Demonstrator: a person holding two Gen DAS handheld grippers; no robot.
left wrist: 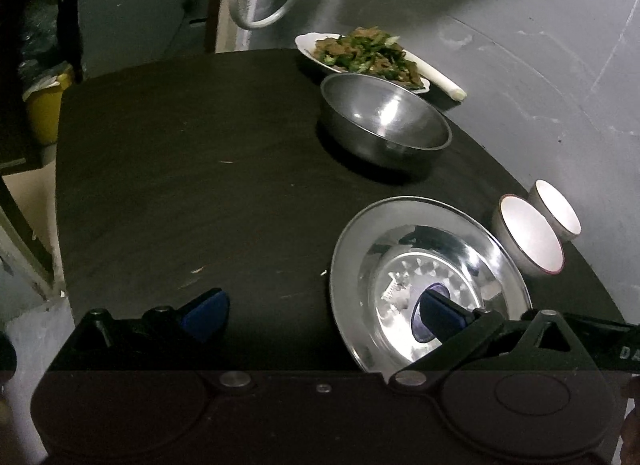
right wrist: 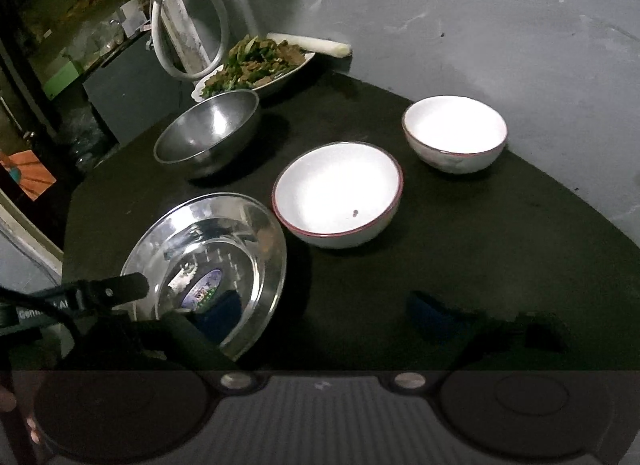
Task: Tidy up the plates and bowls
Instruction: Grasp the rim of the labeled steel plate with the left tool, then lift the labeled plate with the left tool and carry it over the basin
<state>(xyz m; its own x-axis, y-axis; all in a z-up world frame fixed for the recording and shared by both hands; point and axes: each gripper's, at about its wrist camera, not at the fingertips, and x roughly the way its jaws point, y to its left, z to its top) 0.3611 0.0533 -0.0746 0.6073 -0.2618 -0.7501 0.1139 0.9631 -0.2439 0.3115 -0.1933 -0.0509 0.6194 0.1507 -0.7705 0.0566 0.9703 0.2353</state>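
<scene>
Both grippers — left gripper (left wrist: pixel 320 313) and right gripper (right wrist: pixel 320 313) — stand wide and empty above the dark bench (left wrist: pixel 180 185), flanking the shiny round steel plate (left wrist: pixel 428 265), likely ready to lift it.

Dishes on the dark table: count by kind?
Shiny steel plate: 1
Deep steel bowl: 1
White red-rimmed ceramic bowls: 2
White dish of cooked greens: 1
Total: 5
</scene>
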